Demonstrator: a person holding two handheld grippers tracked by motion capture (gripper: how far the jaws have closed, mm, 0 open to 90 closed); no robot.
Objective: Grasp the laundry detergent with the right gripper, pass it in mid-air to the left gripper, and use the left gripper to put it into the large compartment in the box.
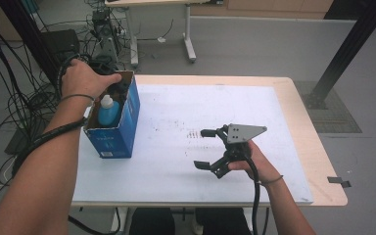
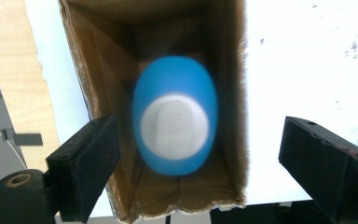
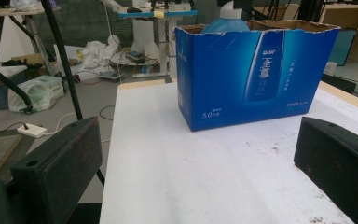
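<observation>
Here, nearest the camera, the right tongs (image 1: pixel 206 148) rest low over the white tabletop (image 1: pixel 176 161), jaws spread wide and holding nothing. Further off at the tabletop's left edge stands the blue carton (image 1: pixel 122 125), open at the top, with a blue bottle (image 2: pixel 175 114) upright inside it, white cap (image 2: pixel 174 127) uppermost. Above the carton's far end the left tongs (image 2: pixel 198 154) hang over the opening, jaws wide on either side of the bottle and clear of it, gripping nothing. The step in hand appears to be the release and withdrawal after setting the bottle down. Doing it well likely means lifting straight up, jaws held apart, so neither pad catches the cap or the carton's torn cardboard rim (image 2: pixel 186 207).
</observation>
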